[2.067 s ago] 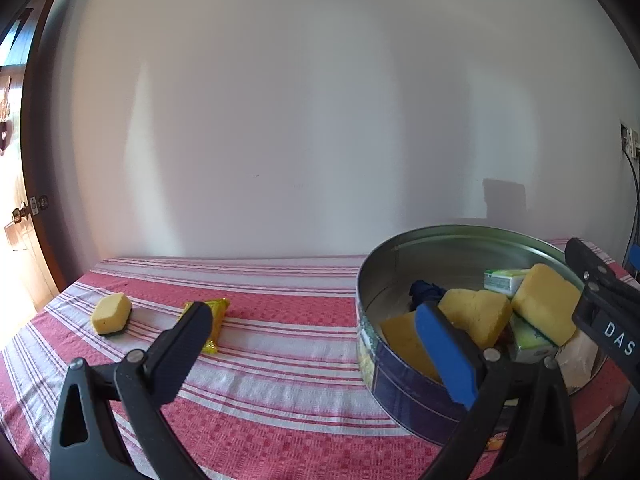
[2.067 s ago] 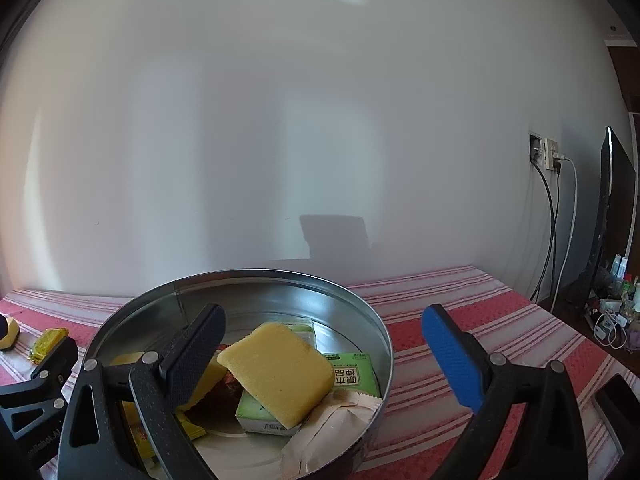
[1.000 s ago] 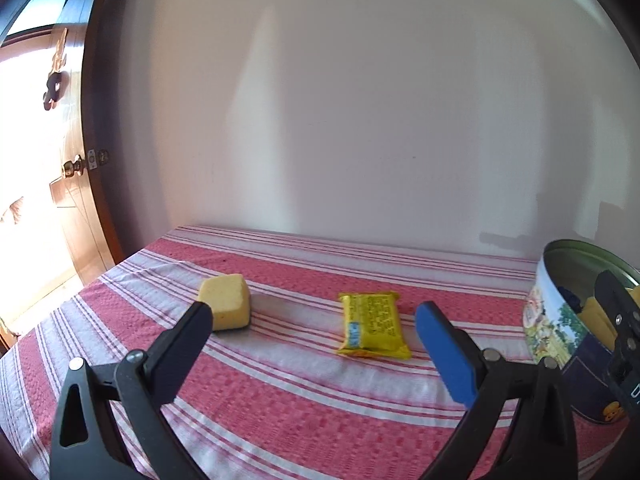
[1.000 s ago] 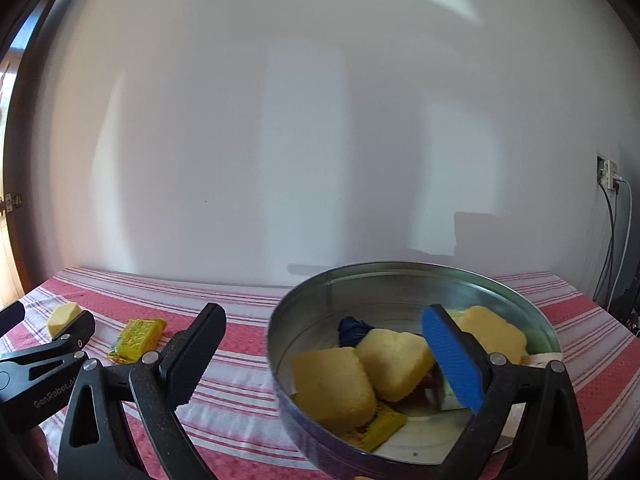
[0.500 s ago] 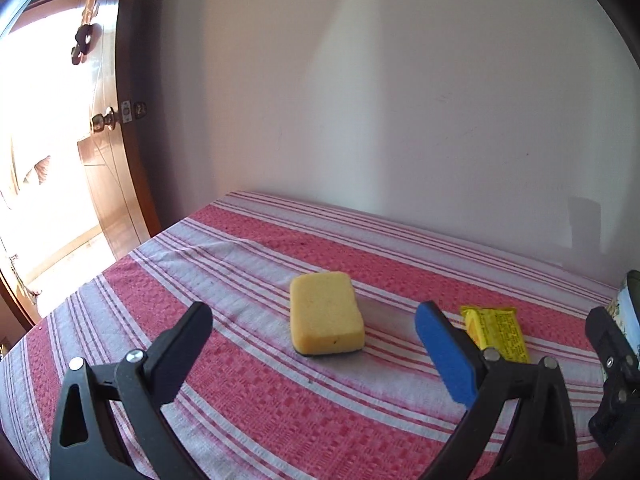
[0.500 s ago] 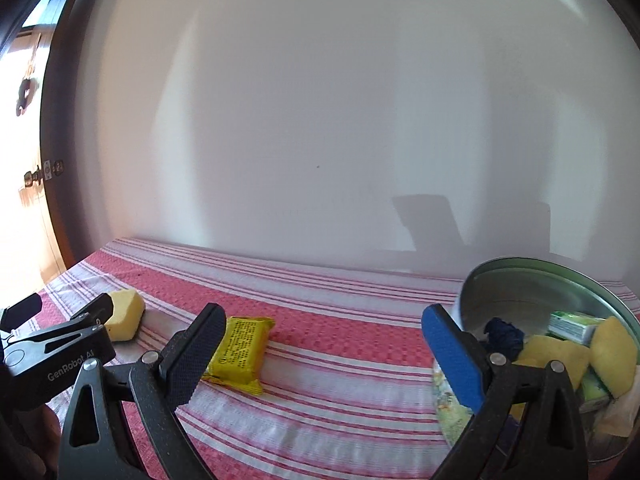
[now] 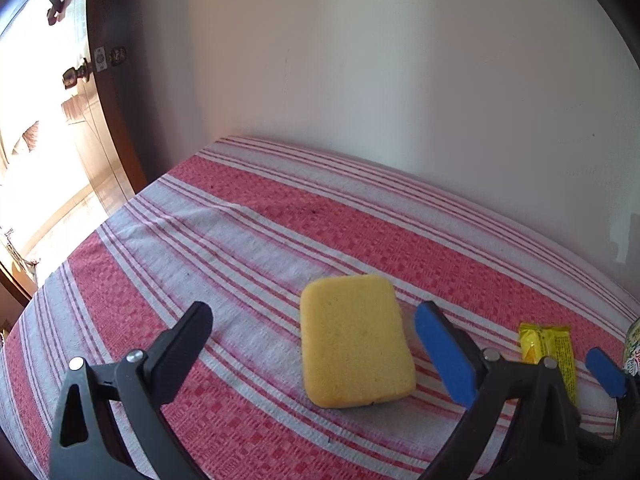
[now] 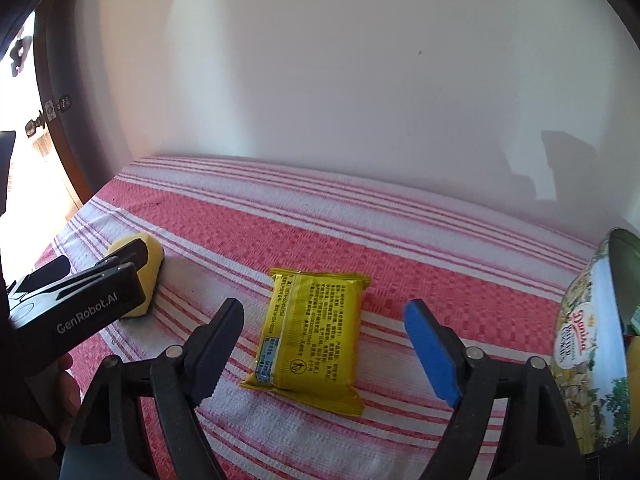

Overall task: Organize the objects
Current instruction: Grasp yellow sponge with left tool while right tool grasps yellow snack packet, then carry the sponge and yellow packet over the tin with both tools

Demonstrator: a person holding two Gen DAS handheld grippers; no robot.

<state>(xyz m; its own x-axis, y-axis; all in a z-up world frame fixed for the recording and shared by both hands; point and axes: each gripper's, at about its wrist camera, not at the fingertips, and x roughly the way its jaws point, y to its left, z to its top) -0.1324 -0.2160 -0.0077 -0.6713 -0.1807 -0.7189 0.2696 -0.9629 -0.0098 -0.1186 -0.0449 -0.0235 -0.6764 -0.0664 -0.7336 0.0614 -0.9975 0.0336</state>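
Red-and-white woven cloth [image 7: 248,240] carries a porous rounded yellow sponge [image 7: 354,340] between your left gripper's [image 7: 310,344] wide-spread, untouching jaws. Your right gripper [image 8: 320,340], just been narrowing, brackets the crinkly yellow packet [image 8: 312,336] without contact; printed tin [image 8: 588,344] alongside.

The left gripper [image 7: 316,340] points down at a red-and-white striped cloth [image 7: 248,248]; its 2 jaws stand wide apart, with a yellow sponge [image 7: 354,340] lying flat between them, untouched by either pad; to the right lies a yellow packet [image 7: 548,352], partly hidden behind the gripper's frame; a blue fingertip of the right gripper [image 7: 606,370] shows at the right edge; a white wall [image 7: 400,60] rises behind; a wooden door [image 7: 100,120] stands at the left.
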